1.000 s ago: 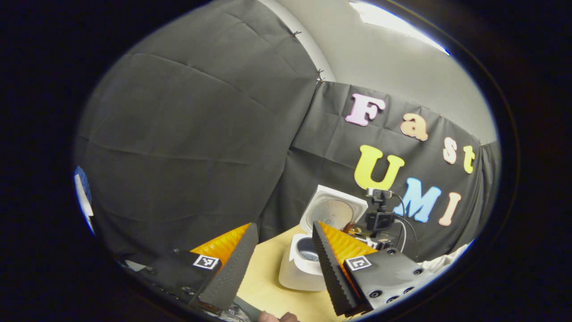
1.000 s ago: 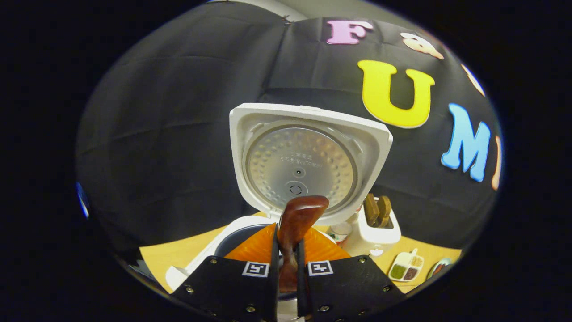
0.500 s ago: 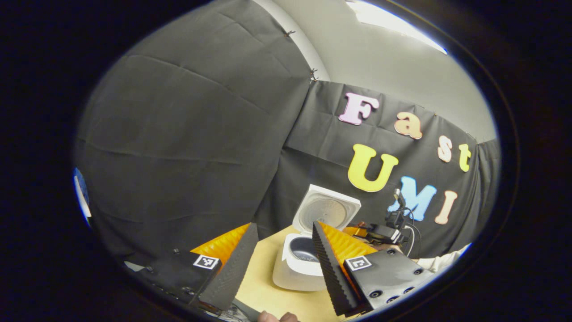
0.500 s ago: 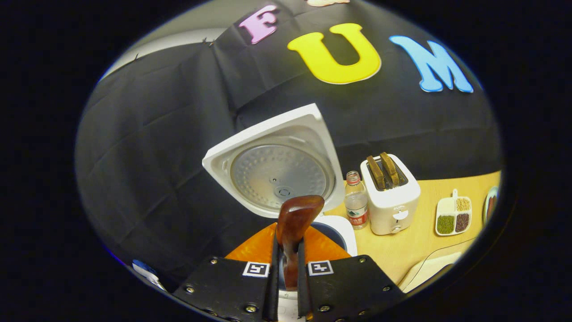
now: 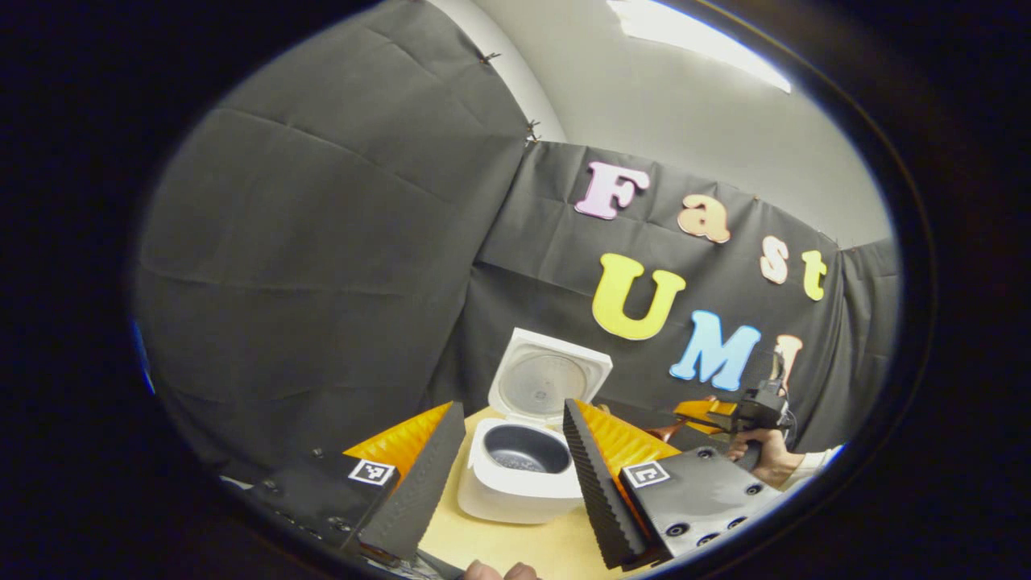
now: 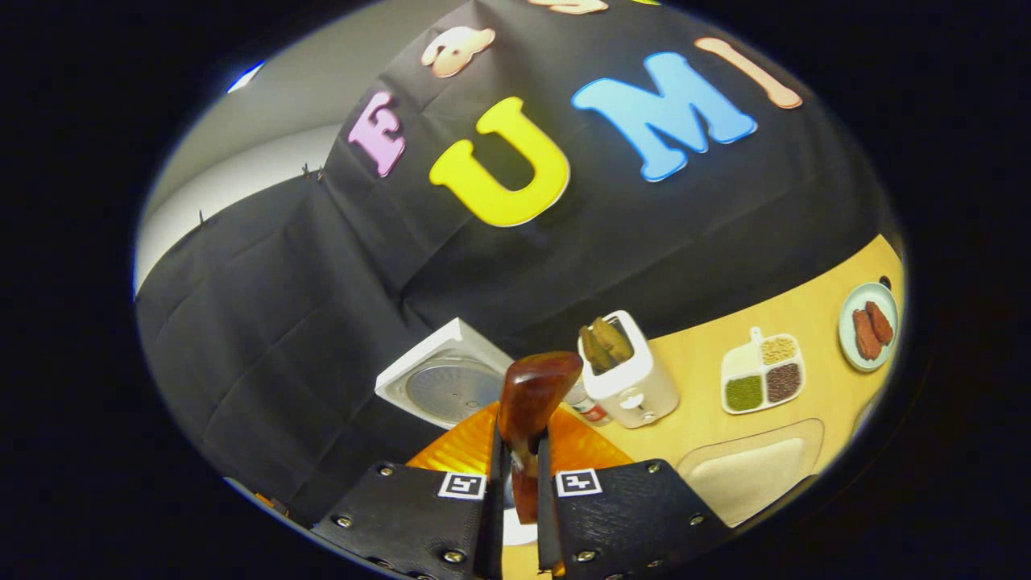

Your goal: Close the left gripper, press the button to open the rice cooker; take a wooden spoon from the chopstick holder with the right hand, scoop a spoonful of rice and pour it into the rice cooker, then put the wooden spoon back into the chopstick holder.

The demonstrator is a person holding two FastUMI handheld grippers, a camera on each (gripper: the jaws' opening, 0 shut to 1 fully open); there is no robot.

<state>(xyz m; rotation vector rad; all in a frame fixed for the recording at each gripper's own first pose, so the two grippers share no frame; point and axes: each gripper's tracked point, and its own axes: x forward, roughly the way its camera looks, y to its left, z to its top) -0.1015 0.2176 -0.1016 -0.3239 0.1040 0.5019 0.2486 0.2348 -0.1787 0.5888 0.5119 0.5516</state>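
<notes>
Here no label reads clearly; right hand-held gripper [image 6: 515, 451] clamps wooden spoon [image 6: 532, 399].

Rice cooker [image 5: 519, 475] open on the wooden table [image 5: 515, 548], raised lid [image 5: 549, 379] upright at the back edge, blocking entry from behind; pot mouth open to approach from above and front. Bare tabletop between cooker and left gripper [image 5: 511, 471], whose fingers stand wide apart with nothing between. Right gripper [image 5: 709, 415] off to the cooker's right, well apart. In the right gripper view: toaster [image 6: 628, 379] just beside the lid [image 6: 451, 387], a small bottle [image 6: 588, 407] wedged between them, narrow gap. Divided dish [image 6: 761, 379], plate [image 6: 868, 324] and tray [image 6: 753, 475] farther right, open table strips between. Wooden spoon [image 6: 532, 411] clamped in the fingers, bowl jutting forward.
</notes>
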